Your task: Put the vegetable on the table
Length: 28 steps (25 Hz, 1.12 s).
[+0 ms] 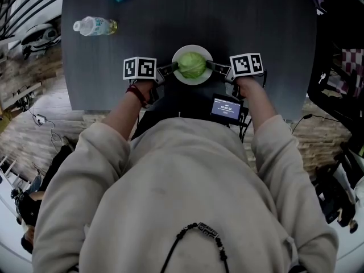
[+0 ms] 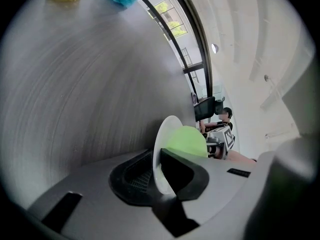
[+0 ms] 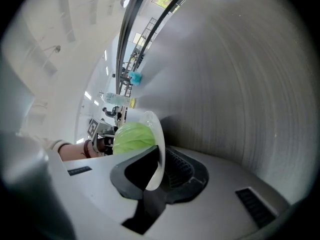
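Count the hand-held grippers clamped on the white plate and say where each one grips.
2. The left hand-held gripper pinches the left rim of the white plate; the right hand-held gripper pinches the right rim, opposite. Neither grip is hidden.

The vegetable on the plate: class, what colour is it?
Light green vegetable, on a white plate; the head view shows it best.
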Available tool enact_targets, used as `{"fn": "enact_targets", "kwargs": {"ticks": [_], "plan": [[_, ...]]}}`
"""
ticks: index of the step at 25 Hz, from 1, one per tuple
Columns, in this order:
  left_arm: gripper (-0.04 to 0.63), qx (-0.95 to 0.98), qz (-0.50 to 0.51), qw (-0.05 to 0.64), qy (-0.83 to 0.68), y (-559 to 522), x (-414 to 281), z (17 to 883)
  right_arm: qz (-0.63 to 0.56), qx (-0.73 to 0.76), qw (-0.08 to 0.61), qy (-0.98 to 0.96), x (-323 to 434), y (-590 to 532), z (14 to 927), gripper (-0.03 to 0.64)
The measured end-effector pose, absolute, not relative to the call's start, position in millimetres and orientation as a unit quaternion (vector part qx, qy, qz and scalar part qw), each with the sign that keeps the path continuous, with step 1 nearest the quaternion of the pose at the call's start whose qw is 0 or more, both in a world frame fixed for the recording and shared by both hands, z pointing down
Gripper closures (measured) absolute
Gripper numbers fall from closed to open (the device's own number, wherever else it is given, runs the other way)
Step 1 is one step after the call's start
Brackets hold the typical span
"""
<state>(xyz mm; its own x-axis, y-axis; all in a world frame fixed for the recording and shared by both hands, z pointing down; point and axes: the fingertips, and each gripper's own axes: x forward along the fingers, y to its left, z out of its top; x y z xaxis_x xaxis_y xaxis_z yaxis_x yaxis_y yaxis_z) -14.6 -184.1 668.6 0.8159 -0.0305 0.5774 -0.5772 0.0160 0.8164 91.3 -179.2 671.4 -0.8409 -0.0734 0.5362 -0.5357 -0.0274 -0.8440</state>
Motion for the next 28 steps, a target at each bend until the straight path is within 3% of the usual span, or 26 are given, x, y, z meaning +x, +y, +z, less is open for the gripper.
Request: {"fn": "enact_targets", "kwargs": {"ticks": [5,14,16,19,24,28], "plan": [[0.557,0.675,0.207,0.67,-0.23,-184,-17,669,0.666,0.245,0.203,-0.675,91,-179,675,0.576],[0.554,0.698,0.212,0.643,-0.233,-182,-18,668,0.661,0.266,0.201,-0.673,95,-179,676,0.572],[0.526,0.701,0.208,0.645,-0.224,-180,-18,666,0.658,0.279,0.196,-0.671,101,-181,673,0.545],[0.454,0.701,0.186,0.655,-0.212,-181,-21,661,0.66,0.292,0.172,-0.671,107,-184,667,0.455],[0.307,0.696,0.137,0.666,-0.229,-188,-33,649,0.659,0.323,0.144,-0.664,113,-187,658,0.331],[0.258,0.705,0.153,0.654,-0.227,-185,-59,649,0.652,0.342,0.141,-0.662,119,-184,649,0.327]]}}
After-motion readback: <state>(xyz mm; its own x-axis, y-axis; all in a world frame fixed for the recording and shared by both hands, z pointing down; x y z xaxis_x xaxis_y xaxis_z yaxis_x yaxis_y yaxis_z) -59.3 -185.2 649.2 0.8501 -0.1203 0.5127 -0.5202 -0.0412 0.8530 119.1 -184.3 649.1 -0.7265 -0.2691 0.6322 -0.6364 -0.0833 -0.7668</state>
